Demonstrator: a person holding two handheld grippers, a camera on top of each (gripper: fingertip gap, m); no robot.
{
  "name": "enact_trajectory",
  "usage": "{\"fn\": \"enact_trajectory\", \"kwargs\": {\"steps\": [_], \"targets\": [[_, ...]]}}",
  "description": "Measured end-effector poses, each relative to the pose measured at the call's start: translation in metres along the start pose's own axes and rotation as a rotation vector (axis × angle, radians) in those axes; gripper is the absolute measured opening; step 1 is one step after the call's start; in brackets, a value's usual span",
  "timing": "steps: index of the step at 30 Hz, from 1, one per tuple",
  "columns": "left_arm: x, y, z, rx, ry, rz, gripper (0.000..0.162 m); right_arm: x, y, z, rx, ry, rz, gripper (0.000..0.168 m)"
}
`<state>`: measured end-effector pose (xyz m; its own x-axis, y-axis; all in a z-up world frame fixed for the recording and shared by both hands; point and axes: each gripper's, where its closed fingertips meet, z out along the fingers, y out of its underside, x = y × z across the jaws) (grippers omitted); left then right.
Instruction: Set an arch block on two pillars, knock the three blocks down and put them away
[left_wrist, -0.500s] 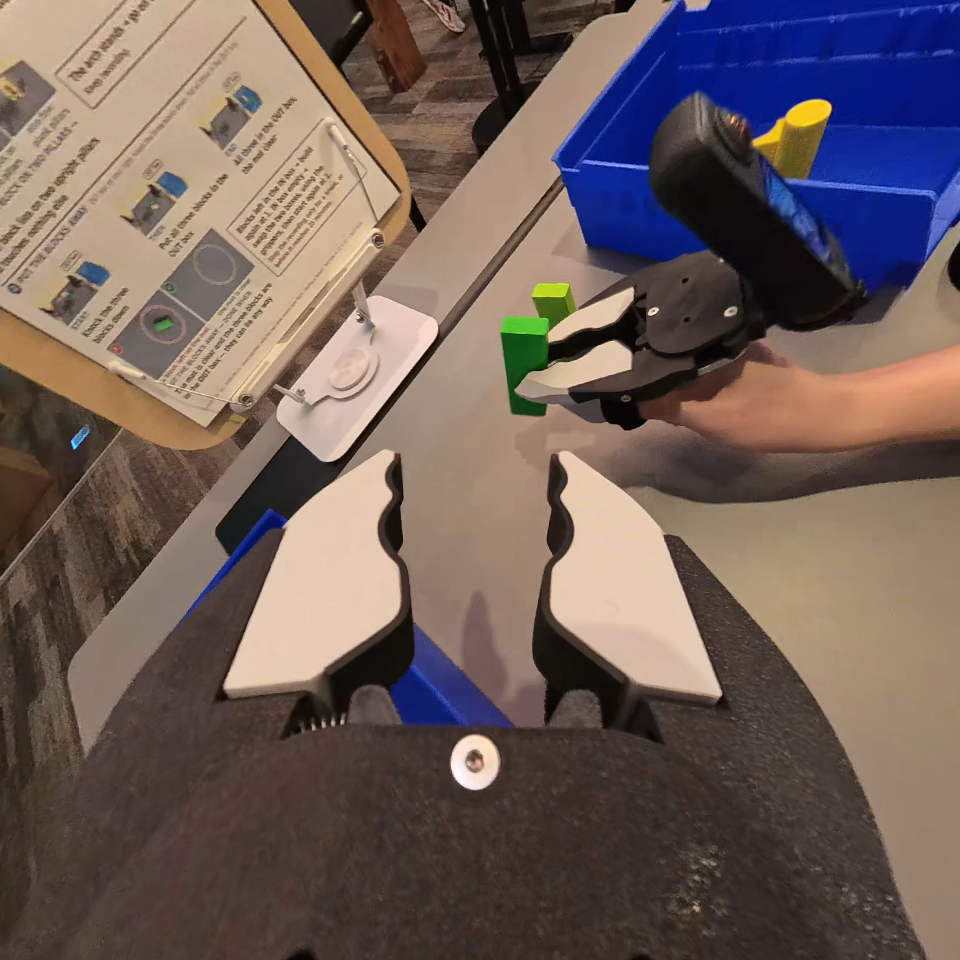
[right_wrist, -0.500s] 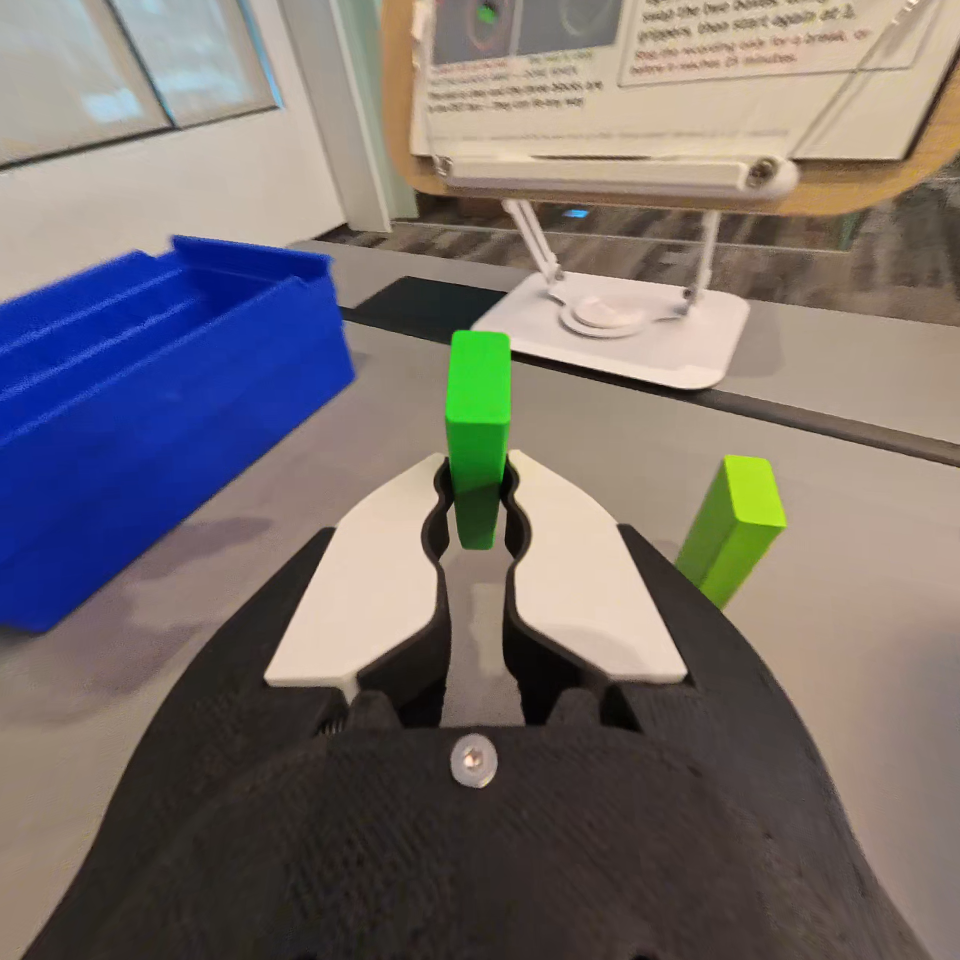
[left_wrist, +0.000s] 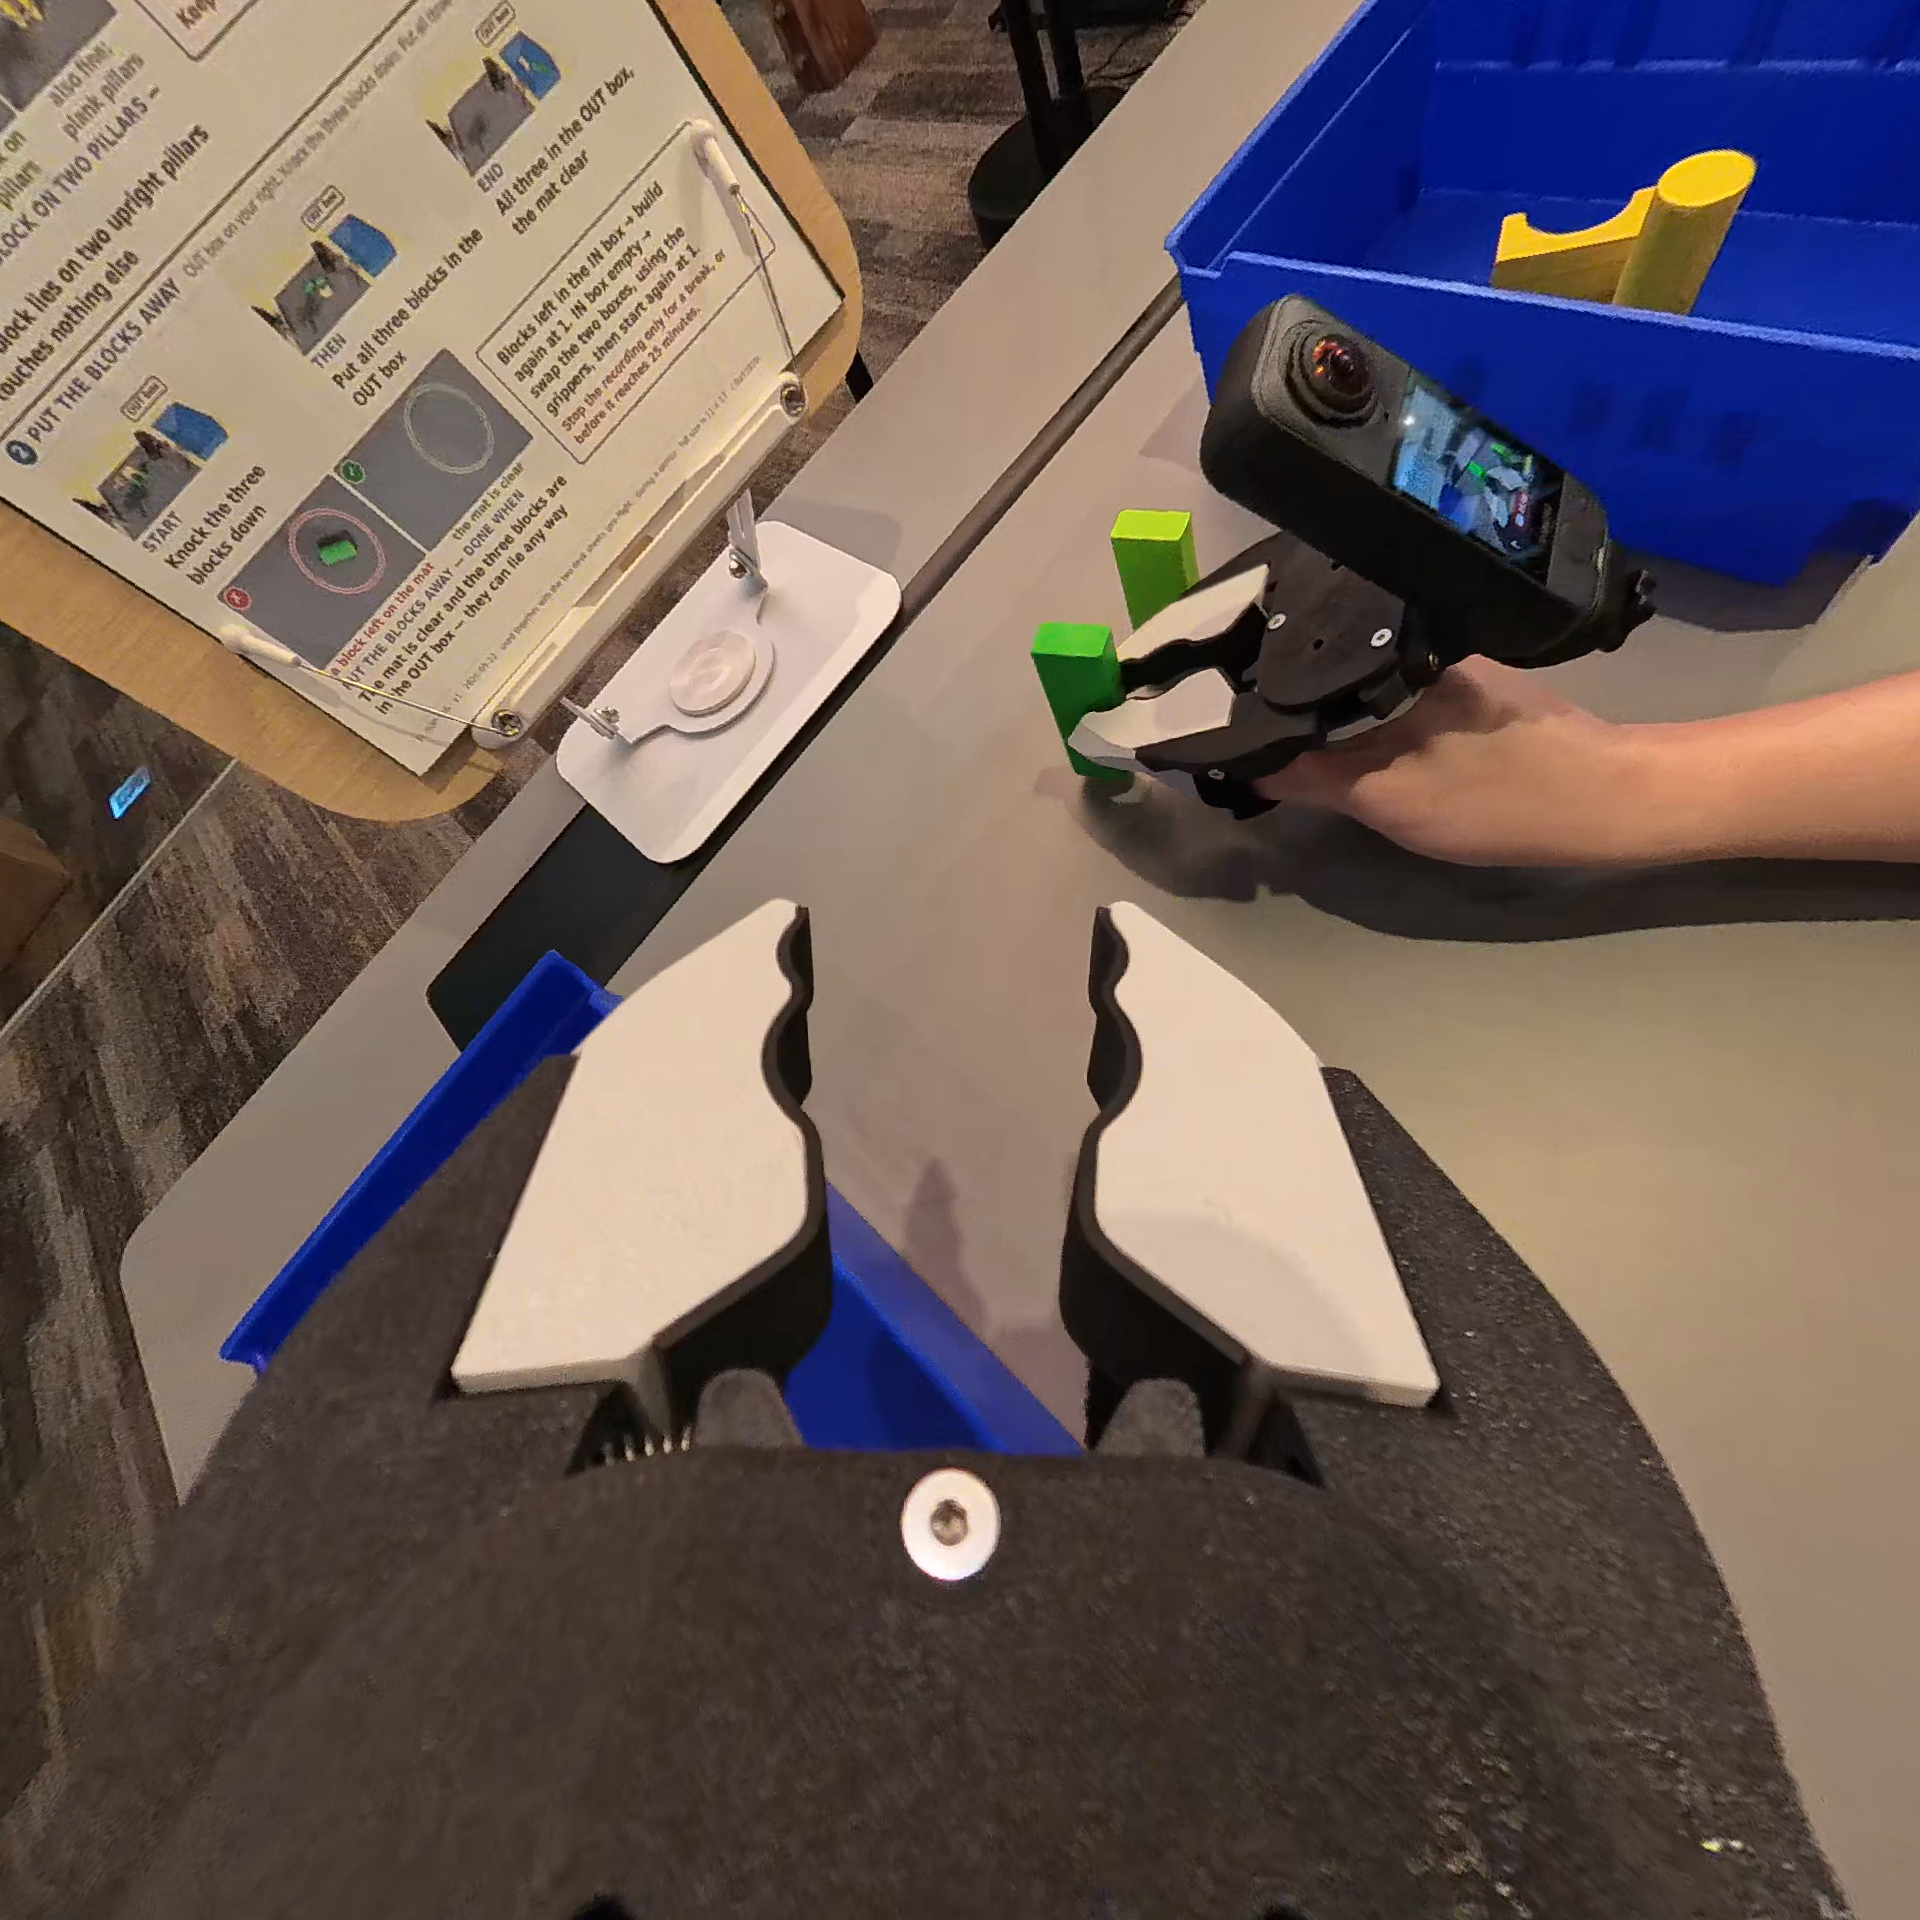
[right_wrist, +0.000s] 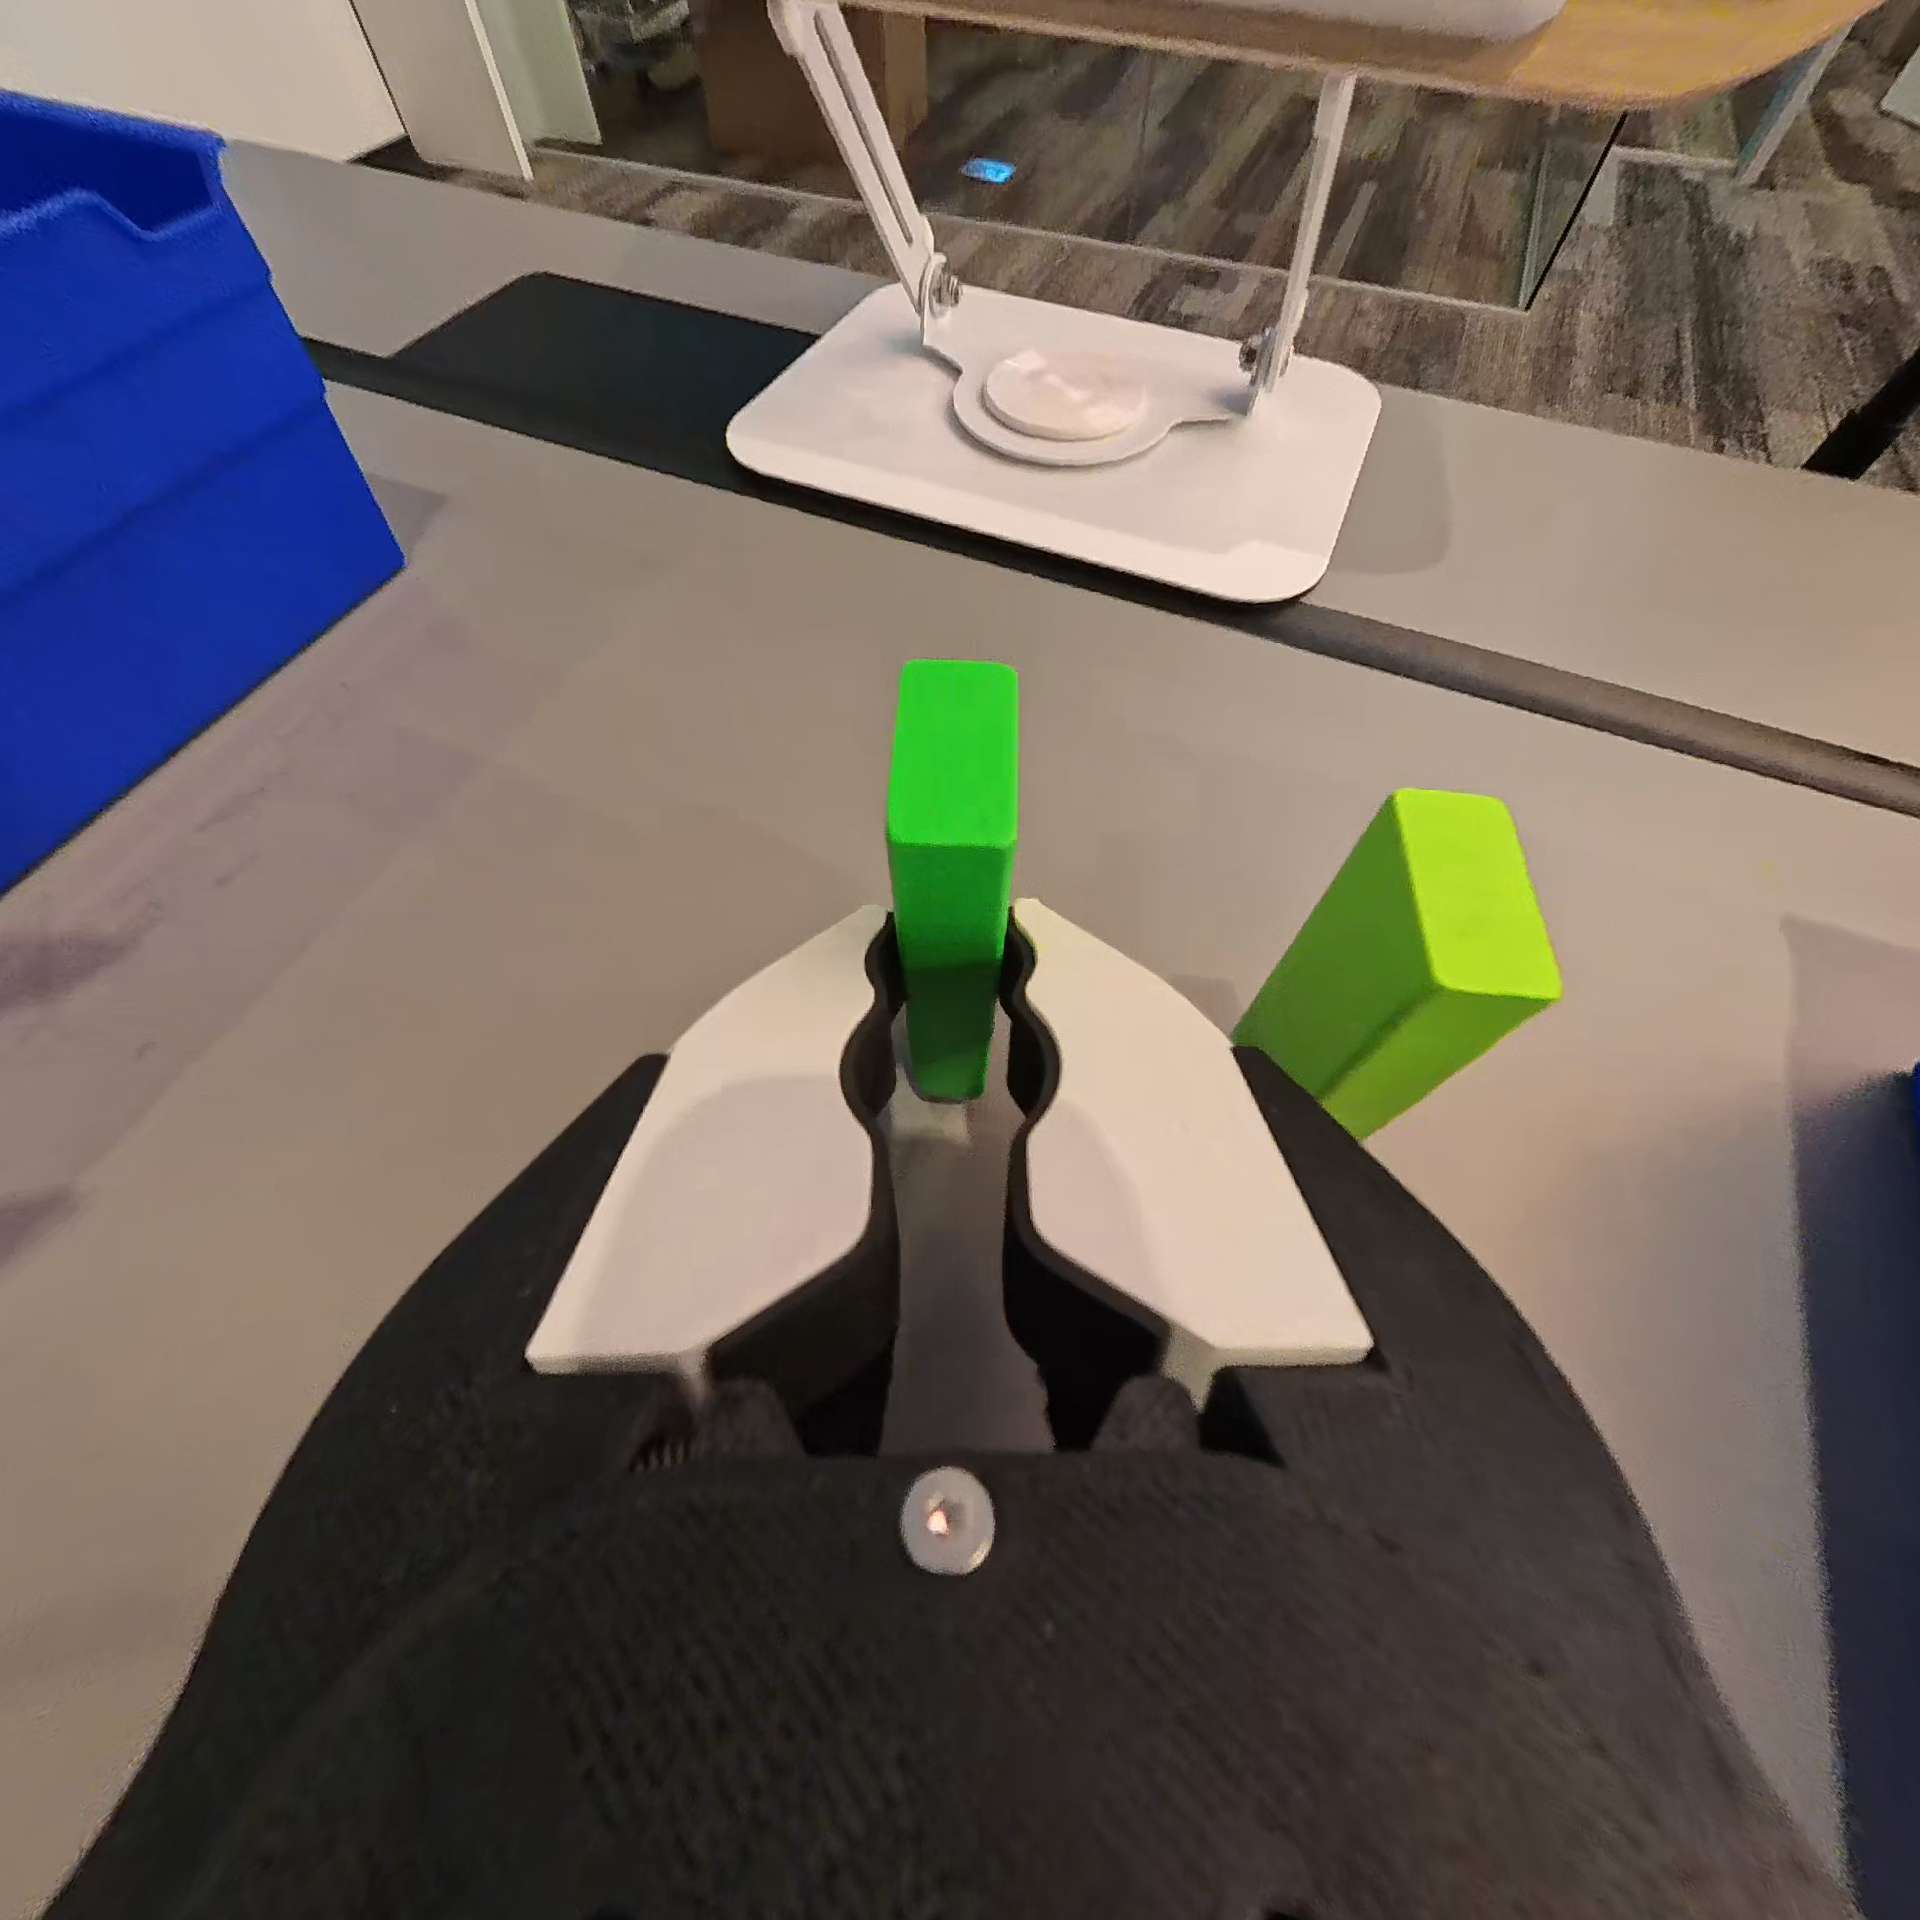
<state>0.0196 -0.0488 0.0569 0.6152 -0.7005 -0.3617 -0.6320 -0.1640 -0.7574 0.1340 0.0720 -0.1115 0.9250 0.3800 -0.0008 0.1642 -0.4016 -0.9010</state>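
Two green pillar blocks stand on the grey table (right_wrist: 520, 831). One, the dark green pillar (right_wrist: 951, 831), is upright and clamped low down between the fingertips of the right gripper (right_wrist: 951, 966), its top face projecting well above the white fingers (right_wrist: 727, 1143); whether its base touches the table cannot be told. The light green pillar (right_wrist: 1403, 966) stands just beside the gripper's right finger, apart from the dark one, and appears tilted in the wide-angle right wrist view. Both are plain rectangular bars with square ends and matte faces. In the left wrist view the same pair appears farther off: dark green pillar (left_wrist: 1081, 707) in the right gripper (left_wrist: 1132, 696), light green pillar (left_wrist: 1153, 561) behind it, with a hand (left_wrist: 1455, 769) on the gripper grip. A yellow arch block (left_wrist: 1558, 249) lies in the far blue bin (left_wrist: 1558, 416) next to a yellow cylinder (left_wrist: 1683, 229). The left gripper (left_wrist: 945, 935) is spread wide and holds nothing, positioned above the rim of a near blue bin (left_wrist: 416, 1143). Open table surface lies between the two grippers. Toward the table's far edge, a white stand base (right_wrist: 1049, 436) and a dark seam bound the working area; the instruction board (left_wrist: 364, 312) overhangs it.
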Motion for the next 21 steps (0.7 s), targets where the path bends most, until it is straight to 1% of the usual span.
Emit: {"fn": "enact_trajectory", "kwargs": {"steps": [6, 17, 19, 21], "targets": [[-0.01, 0.006, 0.0, -0.018, -0.014, -0.036, 0.05, 0.006, 0.002, -0.001, -0.016, 0.037, 0.027, 0.018], [-0.015, 0.008, -0.003, -0.019, -0.016, -0.041, 0.049, 0.008, 0.008, 0.002, -0.014, 0.032, 0.048, 0.018], [-0.016, 0.01, -0.004, -0.031, -0.02, -0.041, 0.053, 0.008, 0.008, 0.001, -0.02, 0.033, 0.051, 0.022], [-0.02, 0.012, -0.006, -0.038, -0.029, -0.045, 0.057, 0.009, 0.006, 0.0, -0.014, 0.034, 0.046, 0.031]]}}
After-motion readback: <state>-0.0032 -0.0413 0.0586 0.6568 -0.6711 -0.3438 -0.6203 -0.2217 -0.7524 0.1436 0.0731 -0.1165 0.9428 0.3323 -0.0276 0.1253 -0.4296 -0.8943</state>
